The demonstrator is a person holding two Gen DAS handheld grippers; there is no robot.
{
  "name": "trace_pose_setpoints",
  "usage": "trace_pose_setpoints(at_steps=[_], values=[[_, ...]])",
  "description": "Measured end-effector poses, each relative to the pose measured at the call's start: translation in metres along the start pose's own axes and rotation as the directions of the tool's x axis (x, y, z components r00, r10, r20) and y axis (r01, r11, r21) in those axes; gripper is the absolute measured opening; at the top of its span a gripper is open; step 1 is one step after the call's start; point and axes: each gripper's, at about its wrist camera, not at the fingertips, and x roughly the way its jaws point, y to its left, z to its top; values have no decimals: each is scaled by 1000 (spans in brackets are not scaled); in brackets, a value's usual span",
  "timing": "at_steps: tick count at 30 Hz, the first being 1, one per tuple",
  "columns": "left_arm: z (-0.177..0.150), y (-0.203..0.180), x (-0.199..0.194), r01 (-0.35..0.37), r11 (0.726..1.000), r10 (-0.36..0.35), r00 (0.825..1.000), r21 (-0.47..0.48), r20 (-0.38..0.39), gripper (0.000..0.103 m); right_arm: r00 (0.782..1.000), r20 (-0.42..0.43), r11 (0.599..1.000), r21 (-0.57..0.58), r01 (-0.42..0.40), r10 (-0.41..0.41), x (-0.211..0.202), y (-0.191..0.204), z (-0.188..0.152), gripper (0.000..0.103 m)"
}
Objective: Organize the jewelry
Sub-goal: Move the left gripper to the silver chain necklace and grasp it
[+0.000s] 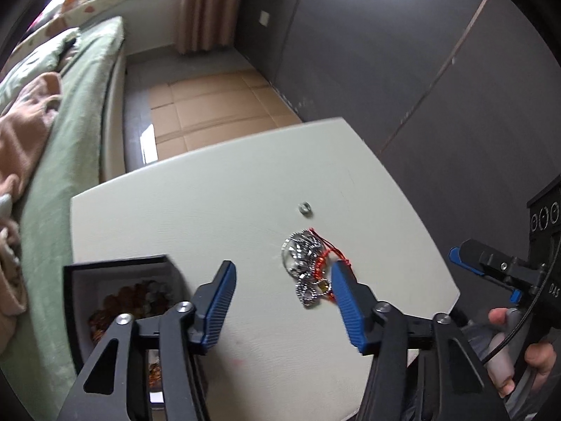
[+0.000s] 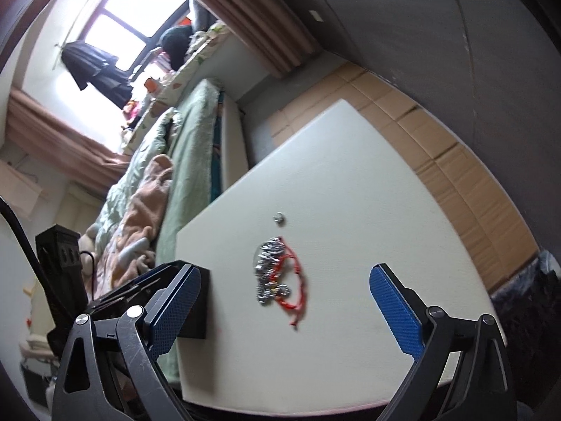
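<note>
Currently, both grippers, left and right, are hovering open and empty over the table, where a silver-and-red jewelry pile and a small ring are still lying outside the partly filled box.

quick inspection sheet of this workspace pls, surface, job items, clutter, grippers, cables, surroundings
surface: white table, mostly bare.
job's things: tangled pile of silver chain and red cord jewelry; small silver ring lying apart from it; open black box at the table edge with beaded pieces inside.
clutter: nothing seen.
grippers: left gripper open, nothing between the pads; right gripper wide open, empty.
cables: black cable by the right gripper's handle.
surroundings: bed with green cover, curtains, window, dark wall.
</note>
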Motion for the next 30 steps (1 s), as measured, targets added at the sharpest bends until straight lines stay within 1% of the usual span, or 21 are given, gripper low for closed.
trace_pose_setpoints(at_steps=[2,4,6,9,11,15,16,17,20,24,27,30], values=[[3,-8,12,1,1000,0,999,12,-38,46,1000,-7,1000,27,9,-8,0,-8,1,98],[7,-12,26,6,1000,-5,997,7,-80,42,1000,-11,999,41,19,-19,-1,-12,1,98],[9,-16,38,-1,1000,1,994,7,-113,41,999,-10,999,43,33,-32,-2,-15,1,98],[13,-18,51,-14,1000,14,990,1,-142,39,999,-3,999,34,37,-37,-4,-16,1,98],[15,-19,59,-17,1000,16,988,-1,-156,33,999,-3,999,35,40,-40,-5,-18,1,98],[16,-24,74,-48,999,51,982,24,-183,31,999,-13,997,58,43,-42,-4,-27,4,98],[16,-24,77,-56,998,60,981,28,-186,26,999,-18,997,70,37,-36,-4,-29,5,98],[16,-25,80,-65,997,70,980,36,-187,24,999,-21,996,79,31,-29,-4,-31,5,98],[15,-27,90,-88,994,98,975,60,-199,24,999,-27,996,90,27,-25,-4,-36,6,98],[11,-26,98,-82,995,93,973,56,-213,23,999,-19,997,66,51,-50,-5,-33,5,98],[10,-31,97,-102,990,120,973,101,-199,24,998,-34,996,61,58,-56,-2,-32,4,98],[9,-34,97,-104,986,129,971,131,-200,24,997,-47,996,62,64,-61,3,-31,5,98]])
